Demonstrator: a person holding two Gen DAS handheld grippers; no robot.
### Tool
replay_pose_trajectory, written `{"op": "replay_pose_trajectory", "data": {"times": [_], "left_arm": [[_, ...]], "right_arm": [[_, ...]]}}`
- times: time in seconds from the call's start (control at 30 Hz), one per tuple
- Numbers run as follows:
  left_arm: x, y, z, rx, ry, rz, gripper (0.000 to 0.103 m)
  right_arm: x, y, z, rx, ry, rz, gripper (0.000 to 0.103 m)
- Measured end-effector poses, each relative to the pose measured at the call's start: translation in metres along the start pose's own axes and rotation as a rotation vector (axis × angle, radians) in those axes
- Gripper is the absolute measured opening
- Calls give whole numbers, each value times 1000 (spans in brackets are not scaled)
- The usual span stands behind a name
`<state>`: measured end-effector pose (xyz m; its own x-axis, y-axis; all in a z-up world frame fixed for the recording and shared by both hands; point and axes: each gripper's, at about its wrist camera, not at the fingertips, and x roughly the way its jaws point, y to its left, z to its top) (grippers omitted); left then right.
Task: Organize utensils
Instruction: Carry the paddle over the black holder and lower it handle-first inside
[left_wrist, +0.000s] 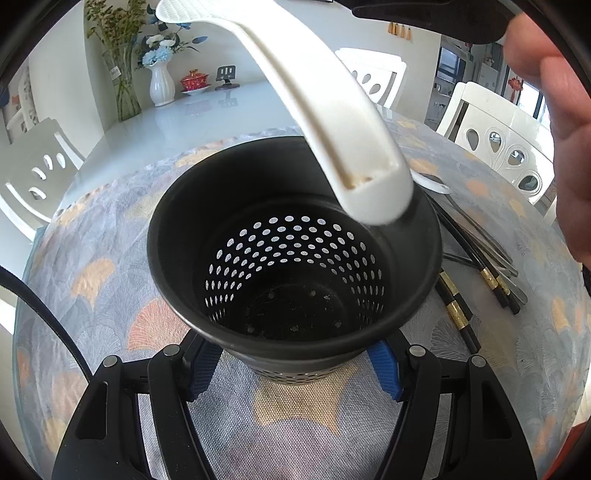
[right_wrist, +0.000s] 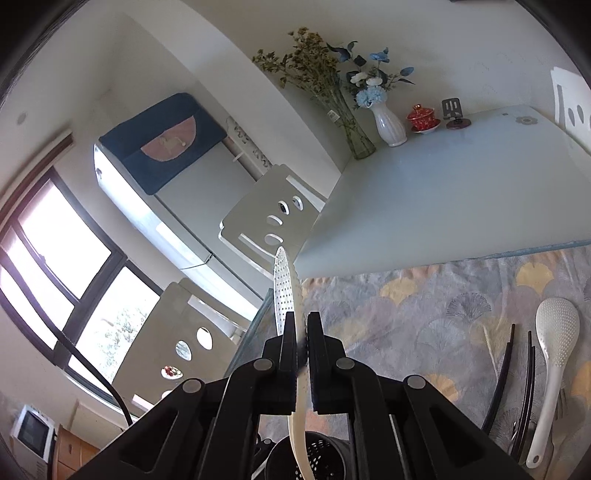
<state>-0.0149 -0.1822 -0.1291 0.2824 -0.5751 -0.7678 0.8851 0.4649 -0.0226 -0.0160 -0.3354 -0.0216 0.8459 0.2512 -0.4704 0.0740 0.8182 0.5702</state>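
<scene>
My right gripper (right_wrist: 302, 332) clenched on white rice paddle (left_wrist: 325, 110), handle end above black holder (left_wrist: 295, 254), my left gripper (left_wrist: 293, 373) spread around holder base, chopsticks (left_wrist: 465, 284) beside holder

A patterned tablecloth (left_wrist: 110, 236) carries the black holder (left_wrist: 295, 258), chopsticks (left_wrist: 458, 314) and spoon (right_wrist: 552, 354).

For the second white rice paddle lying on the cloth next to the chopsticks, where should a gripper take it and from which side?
Take the white rice paddle on its narrow handle, about midway, coming from above with the fingers across the handle's width. It lies flat, its broad dimpled head towards the far side of the table, too wide to pinch. Black chopsticks lie close on one side and metal cutlery near the handle end, so mid-handle probably leaves most room.
</scene>
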Motion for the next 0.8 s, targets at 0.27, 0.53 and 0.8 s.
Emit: {"op": "replay_pose_trajectory", "data": {"times": [0.27,0.53,0.8], "left_arm": [[2,1,0,1,5,2,68],[4,-2,0,5,13,7,68],[5,-3,0,7,16,9,68]], "right_arm": [[-4,4,-4,-60,30,-14,5],[-24,7,-4,-89,50,9,6],[-23,9,-8,-120,110,20,7]]}}
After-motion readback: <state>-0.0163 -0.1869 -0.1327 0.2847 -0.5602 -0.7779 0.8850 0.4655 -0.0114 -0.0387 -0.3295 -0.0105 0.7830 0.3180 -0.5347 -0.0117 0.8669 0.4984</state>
